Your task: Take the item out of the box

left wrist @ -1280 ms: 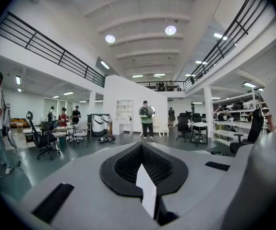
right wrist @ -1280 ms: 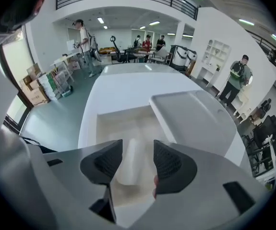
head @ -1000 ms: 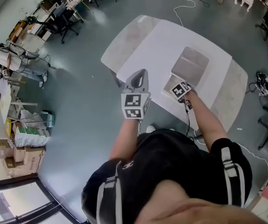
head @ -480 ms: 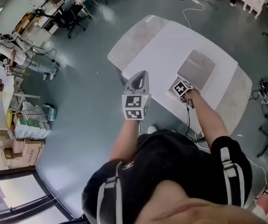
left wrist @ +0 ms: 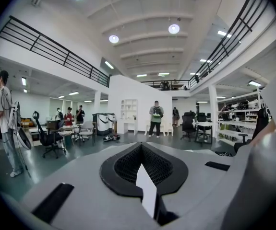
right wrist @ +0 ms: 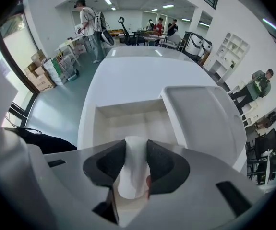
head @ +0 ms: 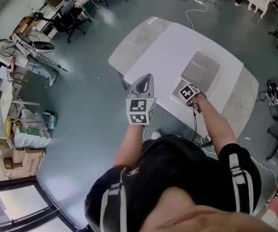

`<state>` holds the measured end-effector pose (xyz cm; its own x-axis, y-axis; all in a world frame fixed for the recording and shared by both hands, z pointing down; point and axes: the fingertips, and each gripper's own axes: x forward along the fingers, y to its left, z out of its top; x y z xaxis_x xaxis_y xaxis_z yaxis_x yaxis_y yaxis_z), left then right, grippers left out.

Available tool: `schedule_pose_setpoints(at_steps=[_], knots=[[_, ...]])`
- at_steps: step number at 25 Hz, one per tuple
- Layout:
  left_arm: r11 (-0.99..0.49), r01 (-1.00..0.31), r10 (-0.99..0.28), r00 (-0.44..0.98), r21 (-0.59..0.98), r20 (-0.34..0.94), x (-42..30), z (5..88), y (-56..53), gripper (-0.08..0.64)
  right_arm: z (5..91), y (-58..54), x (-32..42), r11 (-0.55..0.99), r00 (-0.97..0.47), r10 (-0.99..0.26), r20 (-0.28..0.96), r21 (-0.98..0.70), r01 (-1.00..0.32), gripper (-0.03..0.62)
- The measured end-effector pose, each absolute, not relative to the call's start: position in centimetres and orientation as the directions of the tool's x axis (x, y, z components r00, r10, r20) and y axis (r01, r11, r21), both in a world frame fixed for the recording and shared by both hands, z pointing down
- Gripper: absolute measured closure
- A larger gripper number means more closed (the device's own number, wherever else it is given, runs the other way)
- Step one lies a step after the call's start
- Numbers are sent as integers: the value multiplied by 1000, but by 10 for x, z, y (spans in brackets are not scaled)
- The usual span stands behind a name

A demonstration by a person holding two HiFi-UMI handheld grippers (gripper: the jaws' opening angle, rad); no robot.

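An open white box [right wrist: 128,119] sits on the white table [head: 168,42], its lid [right wrist: 205,119] swung back to the right. In the head view the lid [head: 201,69] shows beyond my right gripper [head: 185,88], which is down at the box's near edge. In the right gripper view the jaws of the right gripper [right wrist: 137,152] are closing, and both dark pads touch a white, soft-looking item [right wrist: 134,174] between them. My left gripper [head: 145,77] hangs off the table's left edge, above the floor, pointing out into the room. Its jaws [left wrist: 145,169] are together and hold nothing.
The table's front edge runs just under the right gripper. Grey floor lies to the left. Office chairs [head: 68,21], desks and cardboard boxes [head: 20,153] stand far left. Cables [head: 197,4] trail behind the table. People [left wrist: 156,119] stand in the distance.
The head view has shifted slightly. The right gripper stays at the box's near edge and the left gripper stays off the table's left side.
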<state>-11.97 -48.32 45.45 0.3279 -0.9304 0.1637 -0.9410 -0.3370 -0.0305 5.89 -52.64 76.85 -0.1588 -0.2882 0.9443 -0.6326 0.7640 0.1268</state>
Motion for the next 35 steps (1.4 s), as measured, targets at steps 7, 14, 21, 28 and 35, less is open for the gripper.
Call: schedule_pose_setpoints(at_steps=[7, 14, 21, 28, 35], knots=[[-375, -927, -918, 368, -23, 147, -102, 451, -488, 558, 727, -517, 41, 780, -307, -330, 893, 74, -622, 457], [-418, -908, -902, 412, -14, 131, -83, 448, -494, 558, 660, -521, 42, 707, -404, -489, 773, 79, -703, 457], [-455, -890, -880, 452, 10, 144, -64, 453, -502, 558, 544, -534, 60, 579, -466, -754, 464, 132, -805, 457], [-500, -865, -855, 499, 27, 143, -46, 454, -511, 558, 437, -525, 105, 389, -376, -919, 121, 118, -914, 457], [-556, -831, -821, 553, 19, 143, -21, 452, -510, 558, 393, -499, 160, 150, -158, -985, -74, 100, -984, 460]])
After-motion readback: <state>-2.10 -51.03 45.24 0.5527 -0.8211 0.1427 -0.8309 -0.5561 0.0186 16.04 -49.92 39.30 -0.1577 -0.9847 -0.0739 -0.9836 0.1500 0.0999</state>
